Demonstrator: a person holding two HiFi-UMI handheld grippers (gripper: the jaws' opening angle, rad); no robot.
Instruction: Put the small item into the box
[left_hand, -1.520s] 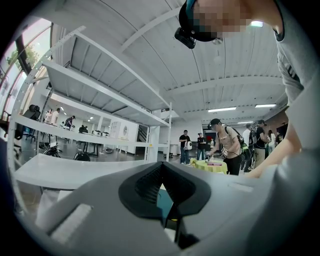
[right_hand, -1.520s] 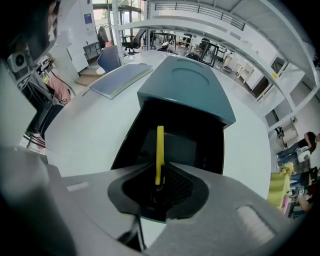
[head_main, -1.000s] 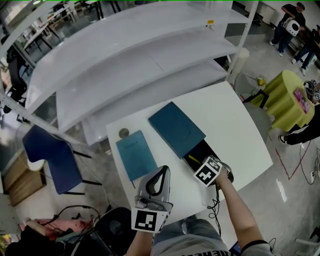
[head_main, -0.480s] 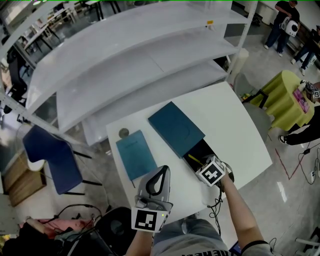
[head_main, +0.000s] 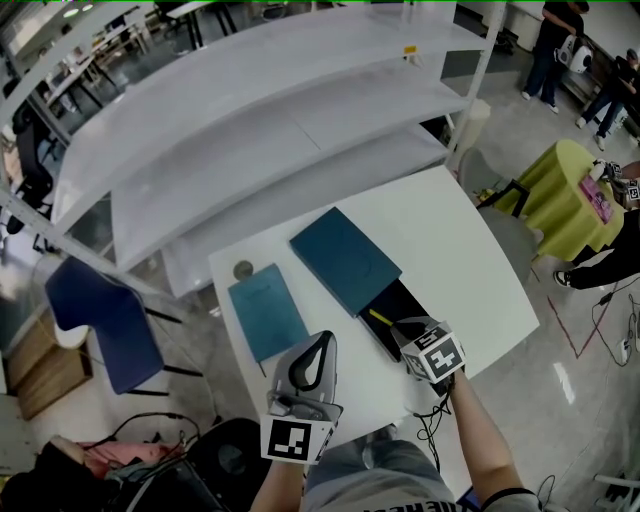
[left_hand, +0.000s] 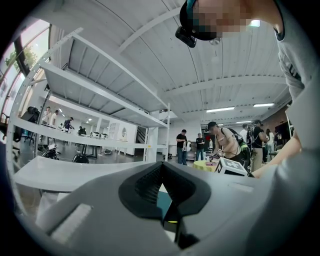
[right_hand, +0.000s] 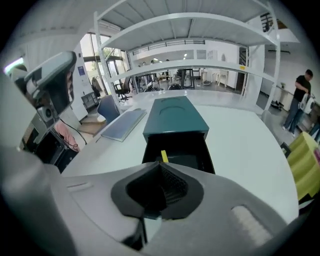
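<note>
A teal box lies on the white table with its black drawer pulled out toward me. A small yellow stick lies inside the drawer and also shows in the right gripper view as the yellow stick. My right gripper hovers at the drawer's near end. In its own view the right gripper is shut, with nothing between the jaws. My left gripper is held near the table's front edge, apart from the box. Seen from its own camera, the left gripper is shut and empty.
A flat teal book-like cover lies left of the box, with a small grey disc behind it. White shelving stands beyond the table. A blue chair is at the left, a yellow-green draped table and people at the right.
My right gripper has drawn back from the drawer toward the table's near edge. The yellow stick stays in the drawer. The left gripper has not moved.
</note>
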